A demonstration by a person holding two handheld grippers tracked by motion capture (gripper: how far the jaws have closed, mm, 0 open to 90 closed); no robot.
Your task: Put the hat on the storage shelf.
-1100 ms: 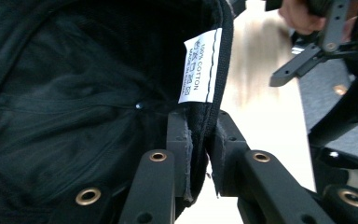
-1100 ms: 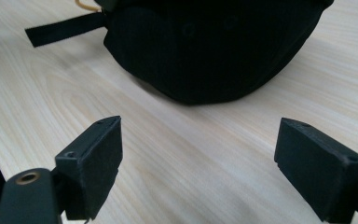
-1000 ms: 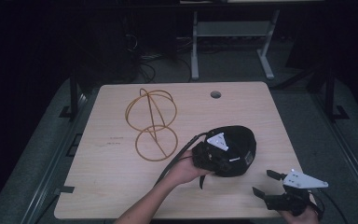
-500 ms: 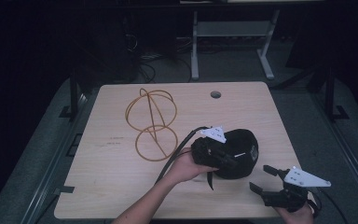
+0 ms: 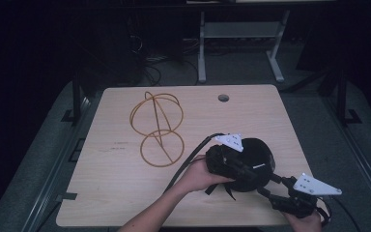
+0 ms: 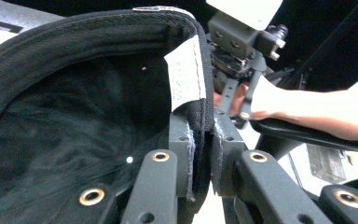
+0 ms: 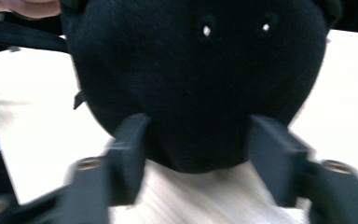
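Dim room, bright tabletop, motion blur

Item: black cap [image 5: 256, 166], soft fabric, rounded crown with two small stitched eyelets showing pale in my right gripper view [image 7: 200, 70]. Inside, seen from my left gripper view, a dark lining [image 6: 74, 126], a thick stitched rim band and a white sewn-in label [image 6: 185, 74] hanging at the rim. Pose: tilted, opening turned toward my left side, crown bulging toward my right. Place: near the front right part of the wooden table [image 5: 125, 193], its lower side close above or on the surface; I cannot tell which. State: rim pinched flat at one spot.
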